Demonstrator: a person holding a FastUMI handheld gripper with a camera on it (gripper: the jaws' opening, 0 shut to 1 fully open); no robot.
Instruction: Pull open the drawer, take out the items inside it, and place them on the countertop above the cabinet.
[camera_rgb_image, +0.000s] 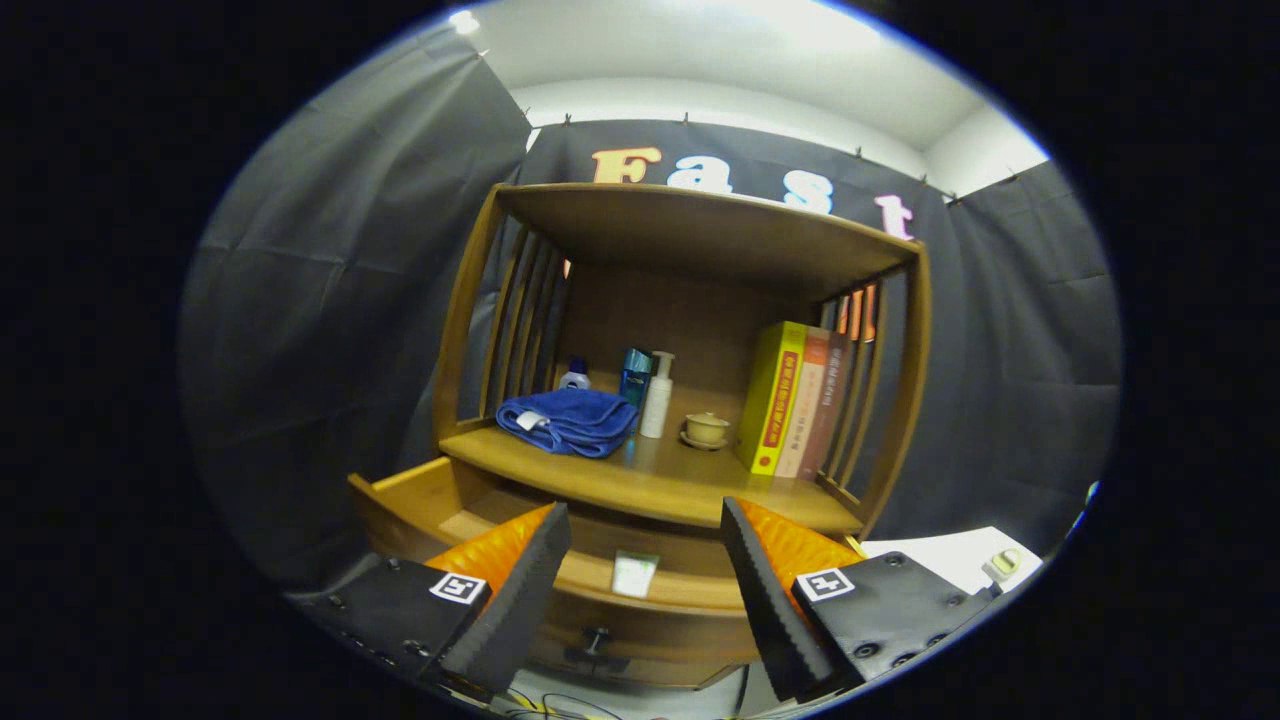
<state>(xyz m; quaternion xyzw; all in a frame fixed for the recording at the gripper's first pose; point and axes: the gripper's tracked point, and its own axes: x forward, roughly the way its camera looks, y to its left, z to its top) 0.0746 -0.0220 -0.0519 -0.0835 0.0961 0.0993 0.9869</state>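
Observation:
The wooden cabinet's drawer (420, 495) stands pulled out below the countertop (650, 485), its front wall with a small dark knob (597, 637) low between my fingers. Its inside is mostly hidden by the fingers. A folded blue towel (570, 420) lies on the countertop at the left. My gripper (645, 525) hovers open in front of the drawer, fingers wide apart, nothing between them.
On the countertop stand a small white bottle (574, 376), a blue box (634, 375), a white pump bottle (657, 395), a lidded cup on a saucer (706, 430) and several upright books (795, 400). Slatted side walls and a top shelf (700, 225) enclose it.

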